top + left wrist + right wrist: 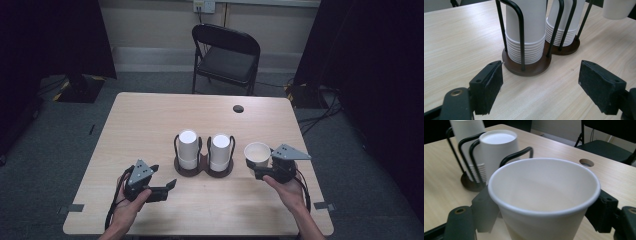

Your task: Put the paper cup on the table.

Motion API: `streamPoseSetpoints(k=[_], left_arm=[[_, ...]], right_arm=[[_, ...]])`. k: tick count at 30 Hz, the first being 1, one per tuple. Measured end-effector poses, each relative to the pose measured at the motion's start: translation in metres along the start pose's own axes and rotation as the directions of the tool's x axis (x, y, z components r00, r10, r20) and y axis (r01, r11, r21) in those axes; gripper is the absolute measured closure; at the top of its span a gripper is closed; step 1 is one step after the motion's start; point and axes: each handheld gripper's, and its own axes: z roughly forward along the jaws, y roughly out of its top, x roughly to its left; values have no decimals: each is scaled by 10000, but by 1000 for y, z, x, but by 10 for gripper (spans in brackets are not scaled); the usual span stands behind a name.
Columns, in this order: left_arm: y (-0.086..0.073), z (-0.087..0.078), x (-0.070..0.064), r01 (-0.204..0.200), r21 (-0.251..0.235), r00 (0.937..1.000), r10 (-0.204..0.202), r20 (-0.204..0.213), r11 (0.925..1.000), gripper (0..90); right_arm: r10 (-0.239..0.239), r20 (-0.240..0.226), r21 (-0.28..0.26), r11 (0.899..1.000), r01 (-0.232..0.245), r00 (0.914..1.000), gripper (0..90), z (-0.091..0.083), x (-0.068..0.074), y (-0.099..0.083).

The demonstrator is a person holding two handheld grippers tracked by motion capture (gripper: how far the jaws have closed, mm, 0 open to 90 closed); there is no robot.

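Note:
Two stacks of white paper cups stand upside down in black wire holders with round brown bases: the left stack (pixel 188 149) (pixel 525 32) and the right stack (pixel 220 151) (pixel 562 22) (pixel 496 152). My right gripper (pixel 260 167) is shut on a single upright white paper cup (pixel 257 154) (pixel 544 202), held just right of the stacks with its mouth up. My left gripper (pixel 167 189) (pixel 540 86) is open near the table's front left, jaws wide apart and pointing at the left holder's base (pixel 529 68), with nothing between them.
The light wooden table (pixel 150 120) has a round cable hole (pixel 238 108) (pixel 586 162) at the back right. A black folding chair (pixel 225 55) stands behind the table. Dark curtains hang at both sides, with cables on the floor.

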Motion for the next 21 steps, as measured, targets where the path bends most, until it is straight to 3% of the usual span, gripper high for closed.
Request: streamPoseSetpoints(k=[12,21], left_arm=[[-2,1,1,-100,133,9999,99,58,9999,195],[-3,1,5,70,163,10000,-69,-48,9998,195]], right_arm=[[621,851,-179,9980,-608,9944,229,30,-33,18],[808,1289,-328,9965,-772,9884,229,48,-45,25]])
